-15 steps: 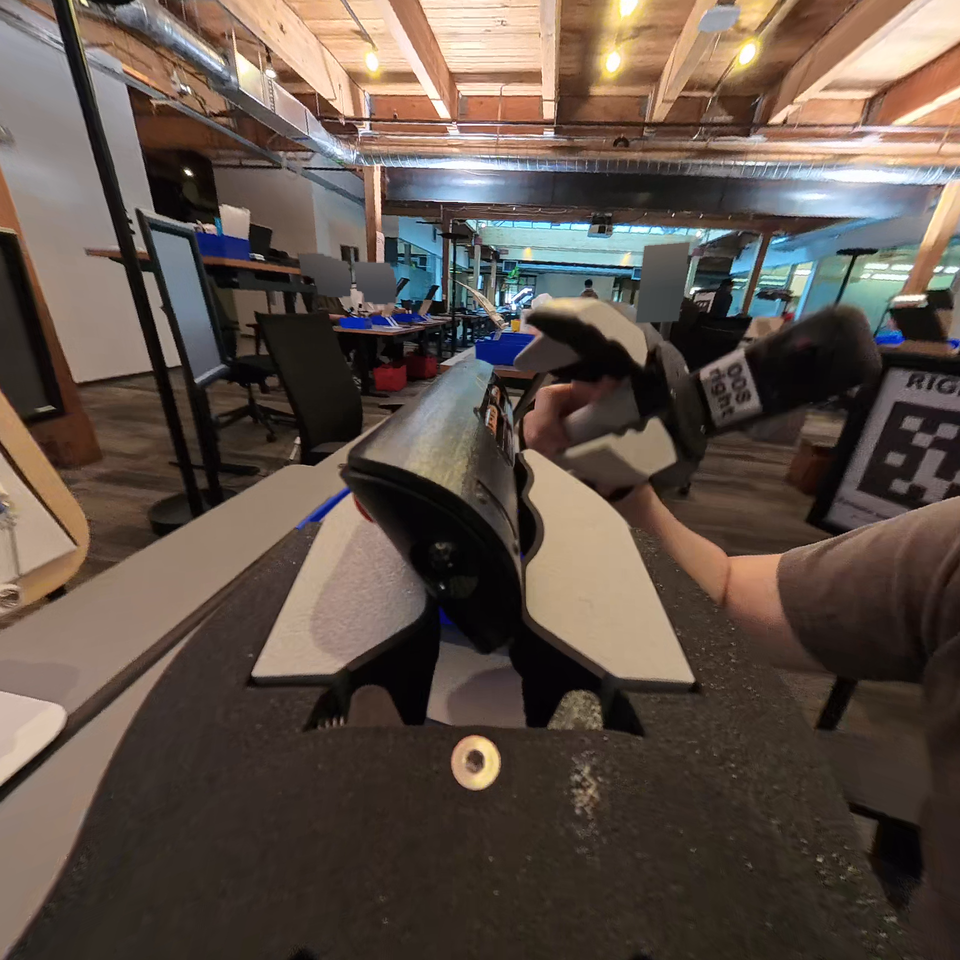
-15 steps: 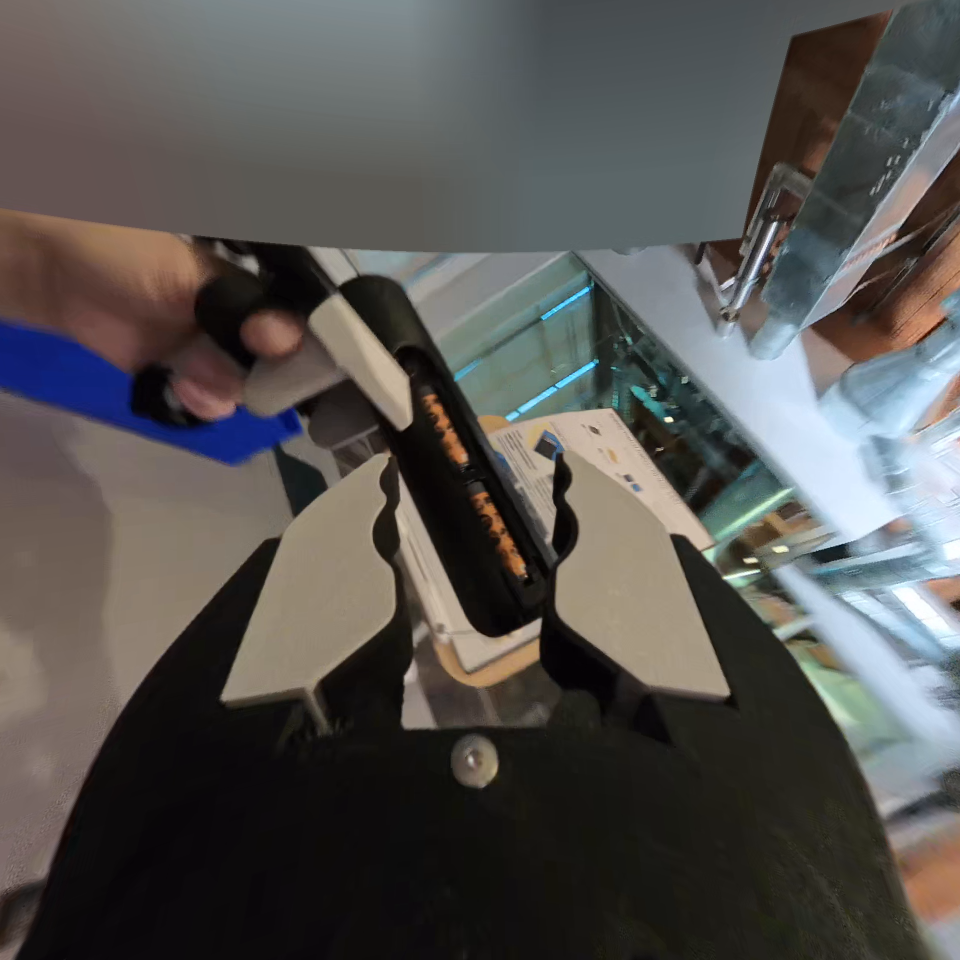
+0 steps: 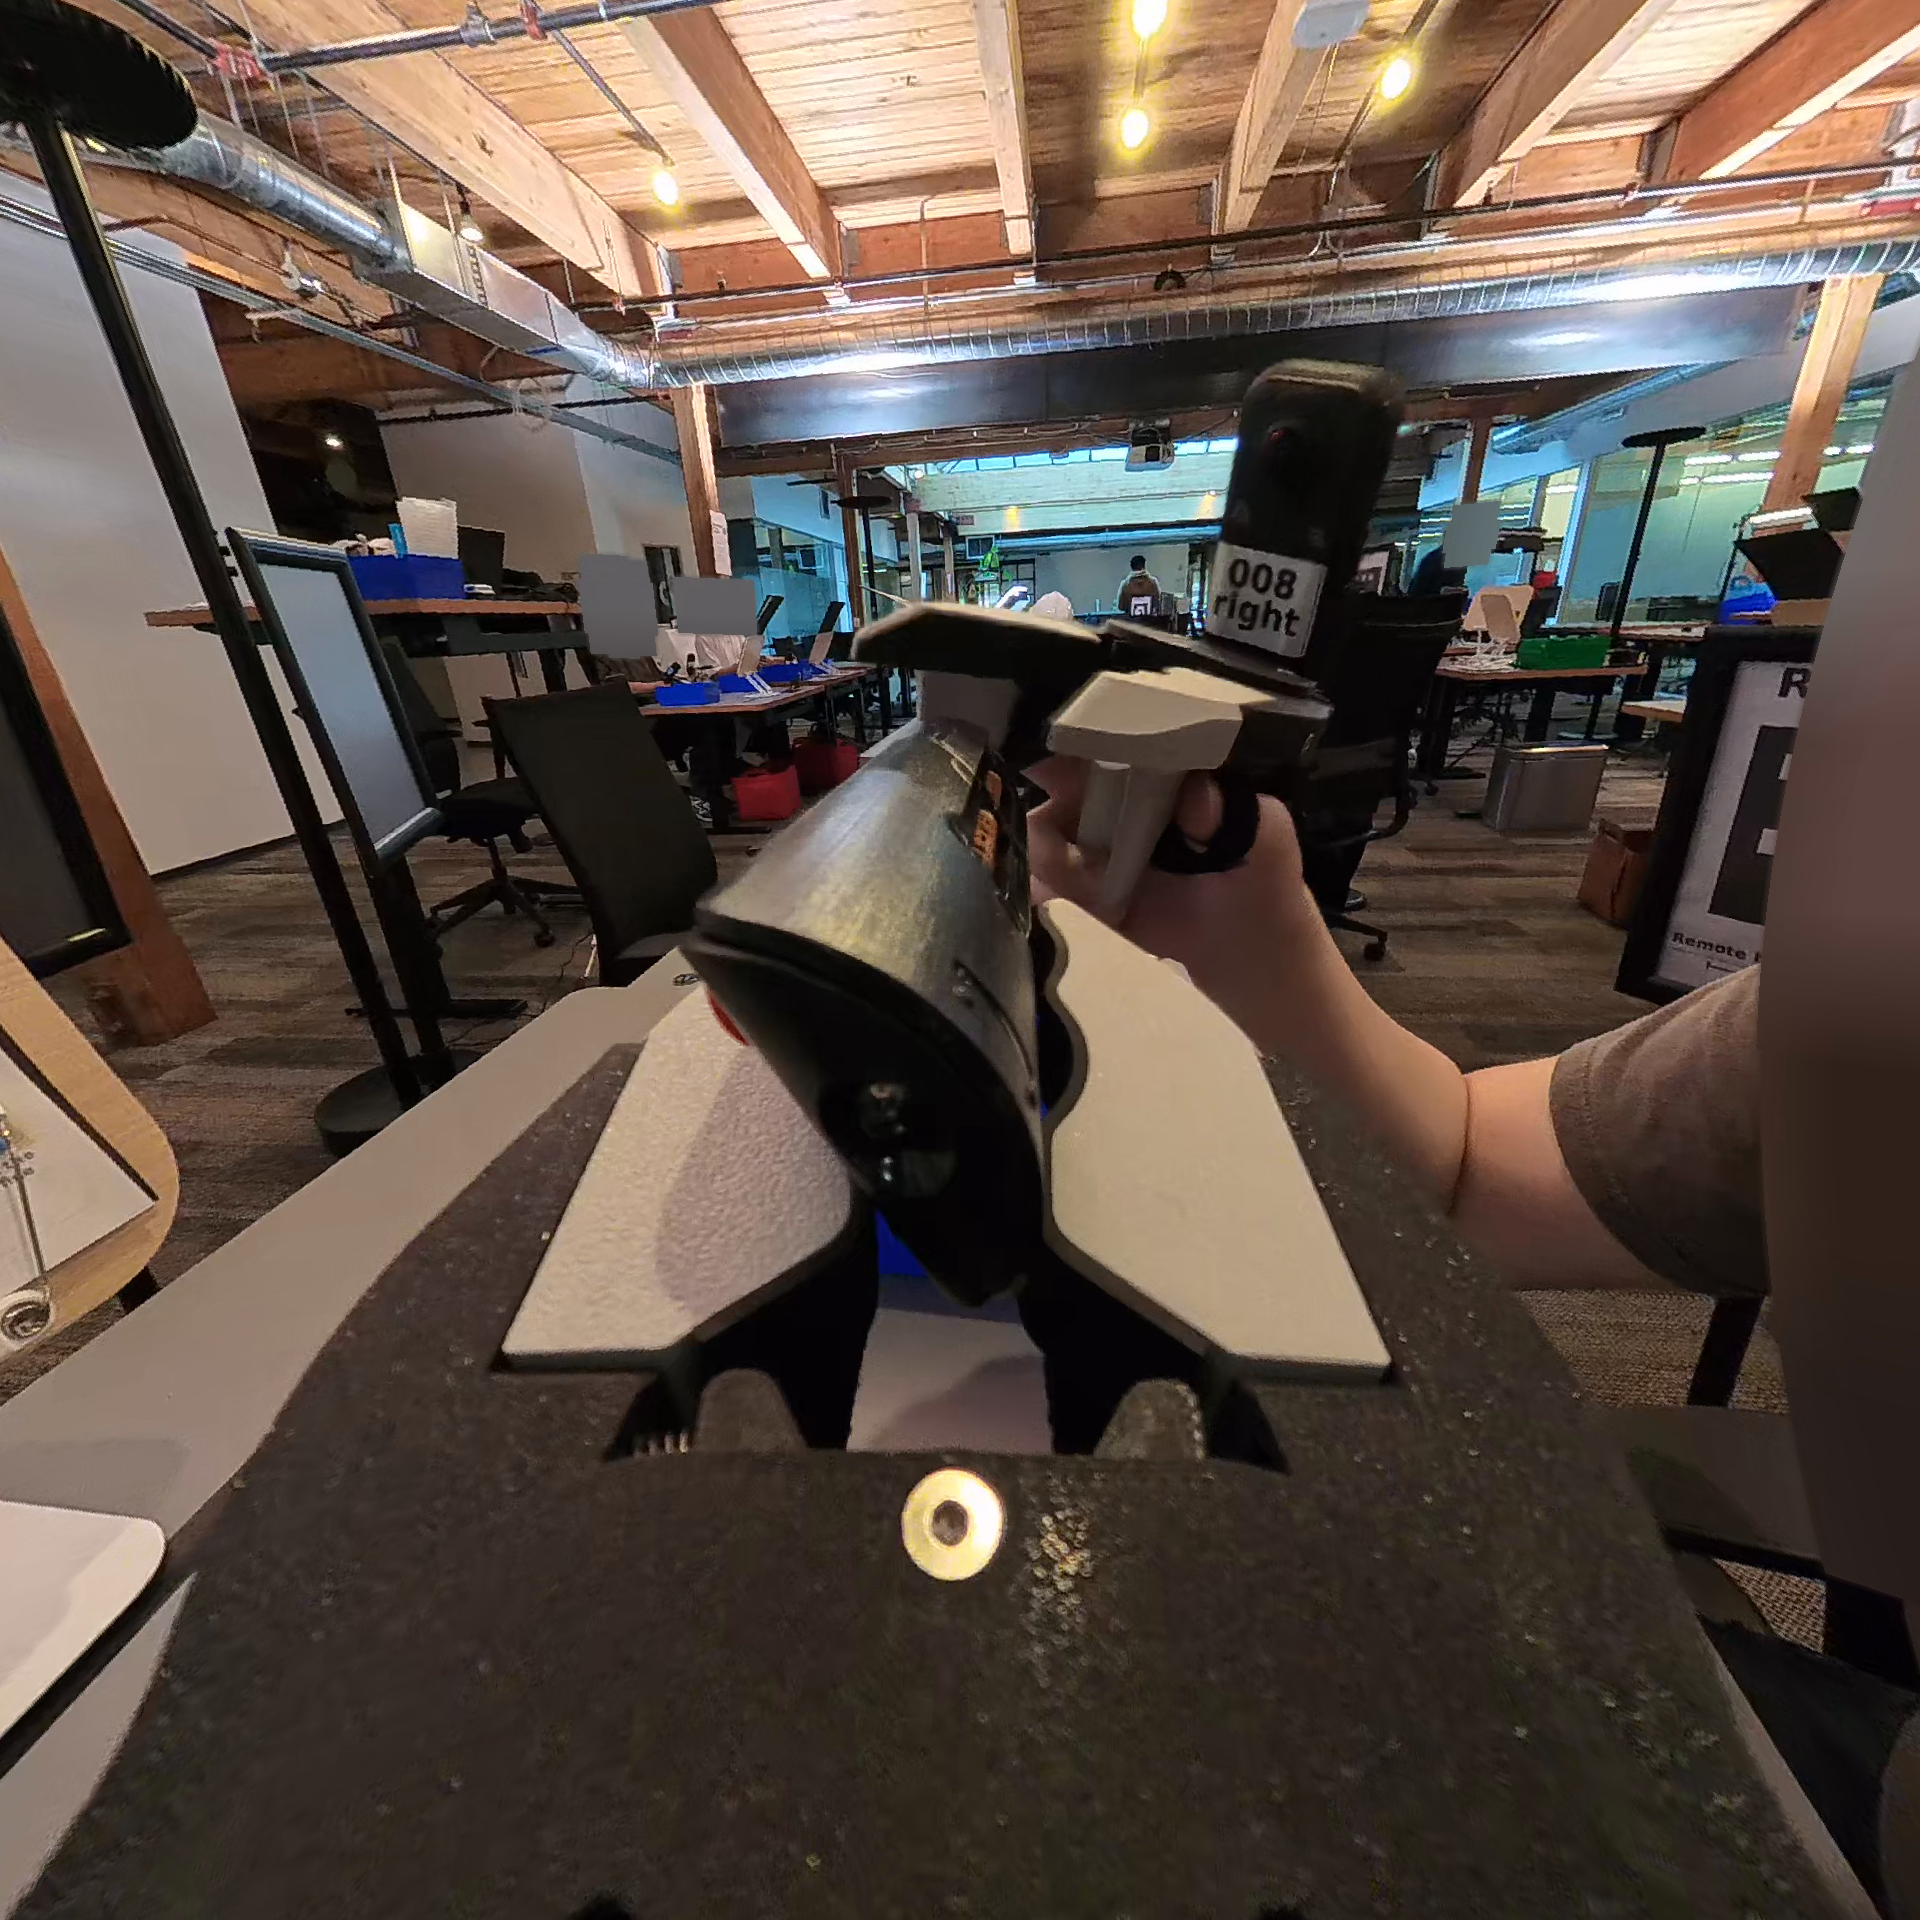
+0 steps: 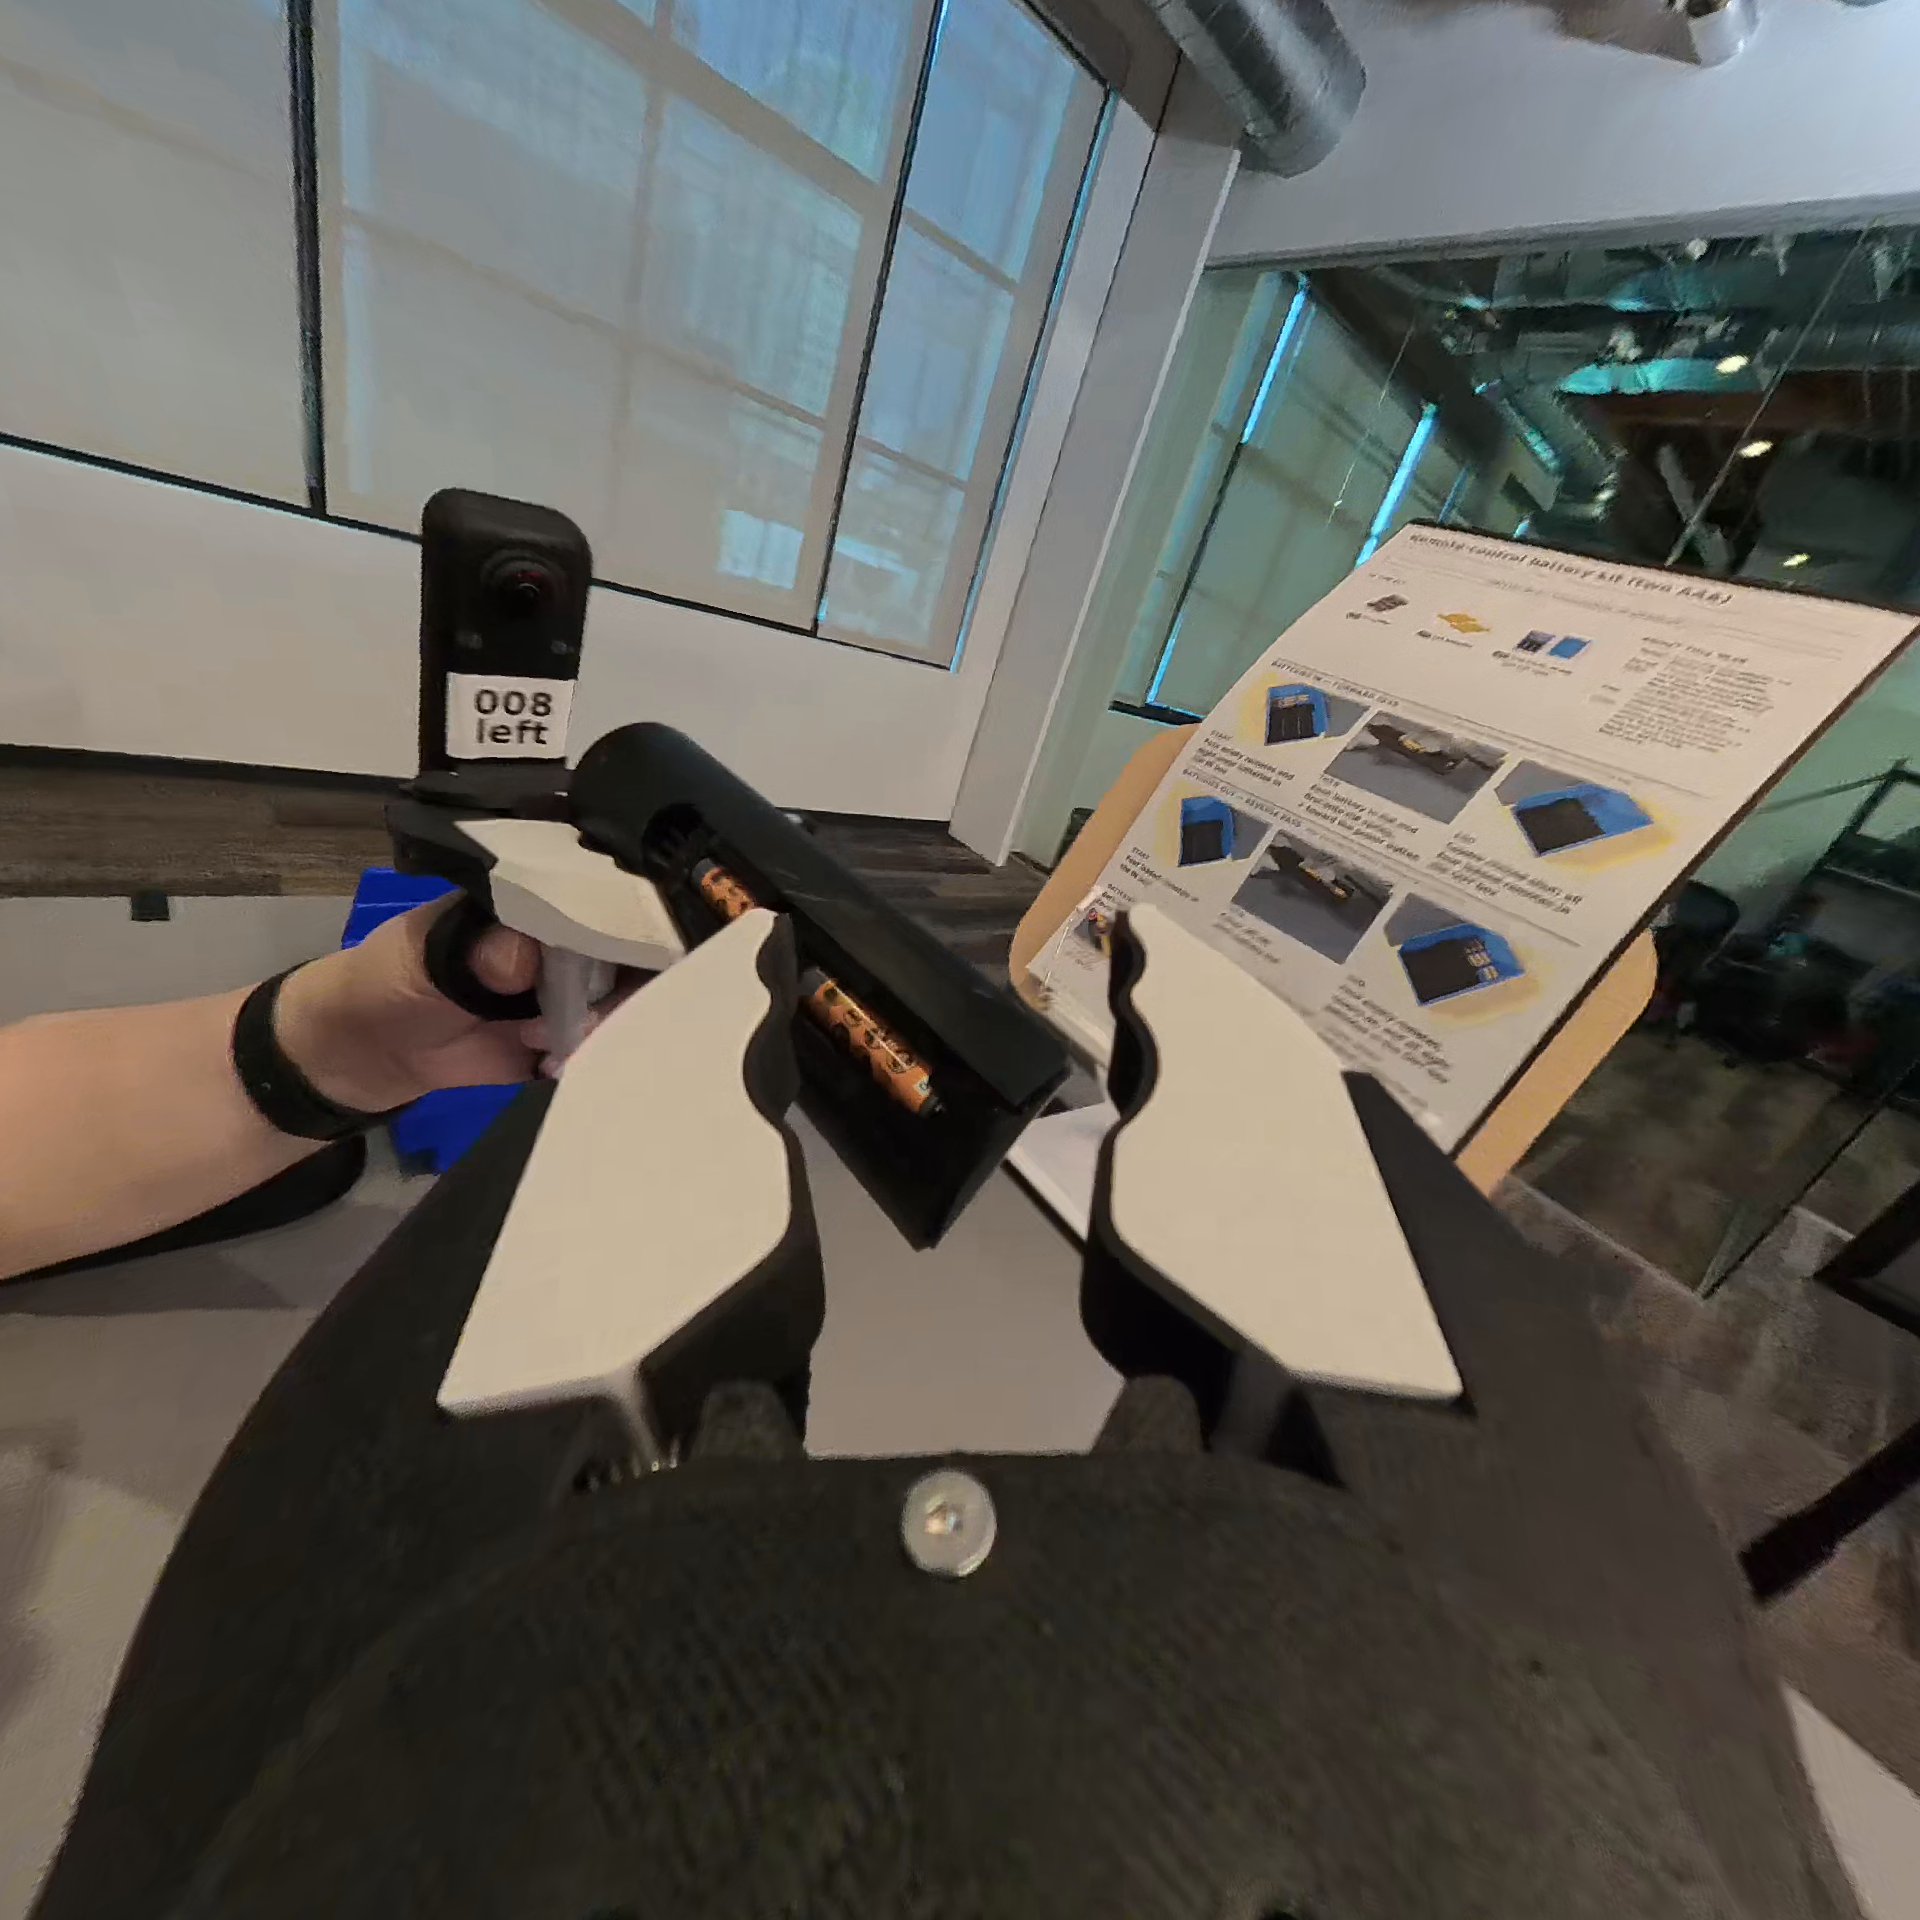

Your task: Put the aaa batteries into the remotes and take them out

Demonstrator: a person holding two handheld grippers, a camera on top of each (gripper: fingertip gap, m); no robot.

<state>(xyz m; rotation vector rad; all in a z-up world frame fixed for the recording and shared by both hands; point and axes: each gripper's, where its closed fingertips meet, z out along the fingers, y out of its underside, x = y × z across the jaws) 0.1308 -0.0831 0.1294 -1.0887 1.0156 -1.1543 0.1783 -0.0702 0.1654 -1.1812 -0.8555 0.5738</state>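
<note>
In the left wrist view my left gripper (image 3: 883, 966) is shut on the near end of a black remote (image 3: 894, 935), held in the air and pointing away and up. In the right wrist view the remote (image 4: 894, 925) shows its open battery bay with two orange batteries (image 4: 868, 1029) inside. My right gripper (image 4: 951, 925) is open around the remote's free end; its left finger is close against the remote and its right finger stands clear. The left gripper also shows in this view (image 4: 665, 894), gripping the far end. The right gripper shows in the left wrist view (image 3: 1039, 696).
An instruction board (image 4: 1455, 831) on a wooden stand stands to the right of the remote. A blue bin (image 4: 416, 1039) sits behind the left hand. The grey table (image 3: 260, 1299) lies below. A sign stand (image 3: 343, 707) and an office chair (image 3: 613, 821) stand beyond its edge.
My right gripper has opened wider around the remote's end and has rolled upright, so its view has swung from the ceiling to the window and board. My left gripper still holds the remote.
</note>
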